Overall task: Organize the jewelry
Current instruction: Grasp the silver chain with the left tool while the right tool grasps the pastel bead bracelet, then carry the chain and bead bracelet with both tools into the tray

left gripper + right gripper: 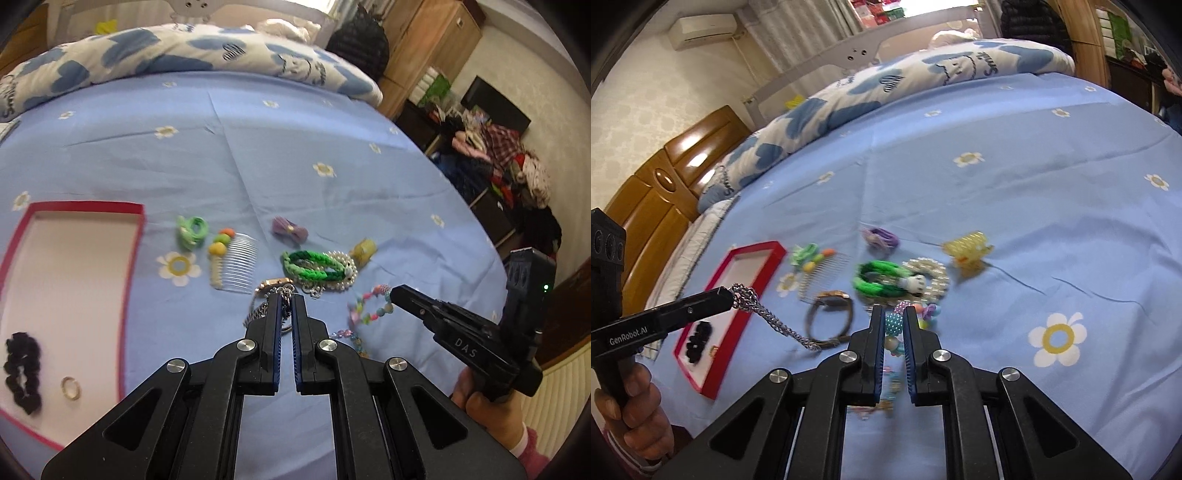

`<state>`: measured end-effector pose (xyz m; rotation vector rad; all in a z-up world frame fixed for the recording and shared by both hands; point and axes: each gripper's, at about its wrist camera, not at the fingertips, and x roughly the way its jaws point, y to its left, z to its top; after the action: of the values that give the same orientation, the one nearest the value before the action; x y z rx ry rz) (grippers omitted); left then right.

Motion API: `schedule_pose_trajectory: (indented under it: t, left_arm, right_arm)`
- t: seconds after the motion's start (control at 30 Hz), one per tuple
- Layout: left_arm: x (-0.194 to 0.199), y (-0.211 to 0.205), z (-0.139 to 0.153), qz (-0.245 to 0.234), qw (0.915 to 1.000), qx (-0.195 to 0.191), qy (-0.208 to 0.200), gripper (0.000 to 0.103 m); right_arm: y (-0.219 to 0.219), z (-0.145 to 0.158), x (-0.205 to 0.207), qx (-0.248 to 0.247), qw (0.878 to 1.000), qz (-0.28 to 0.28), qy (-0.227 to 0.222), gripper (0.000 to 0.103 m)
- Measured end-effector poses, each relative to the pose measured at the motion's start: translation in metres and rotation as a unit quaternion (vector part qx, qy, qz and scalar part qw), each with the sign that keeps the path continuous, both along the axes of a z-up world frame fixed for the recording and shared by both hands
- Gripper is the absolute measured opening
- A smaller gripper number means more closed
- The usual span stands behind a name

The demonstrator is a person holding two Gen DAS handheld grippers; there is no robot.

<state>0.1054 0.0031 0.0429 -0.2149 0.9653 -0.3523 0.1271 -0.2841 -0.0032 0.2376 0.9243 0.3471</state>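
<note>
My left gripper [286, 295] is shut on a silver chain [284, 295]; in the right wrist view the chain [768, 314] hangs from its tip [726, 295] down to the bed by a watch [831, 317]. My right gripper [894, 314] is shut on a colourful bead bracelet [894, 326], also seen in the left wrist view [369, 306] by the right gripper's tip [397, 293]. A red-rimmed box [74, 291] at the left holds a black scrunchie [22, 373] and a ring [70, 387].
On the blue bedsheet [295, 155] lie a green braided band [314, 266], pearl bracelet [343, 273], comb [238, 266], green tie [190, 230], purple bow [290, 229] and yellow claw clip [967, 251]. A folded quilt [184, 51] lies behind.
</note>
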Motion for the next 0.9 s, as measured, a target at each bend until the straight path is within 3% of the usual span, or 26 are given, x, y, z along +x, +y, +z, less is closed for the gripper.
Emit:
schedule_pose_trajectory:
  t: [0.43,0.9]
  left_arm:
    - [-0.034,0.078,0.018,0.077,0.9967,-0.011,-0.019,0.004]
    - [-0.066,0.167,0.02,0.171,0.9849,-0.014,-0.026,0.004]
  right_arm:
    - [0.072,0.043,-0.011,0.024,0.996,0.079,-0.044,0.008]
    - [0.19,0.044,-0.017,0.048,0.979,0.195,-0.038,0.008]
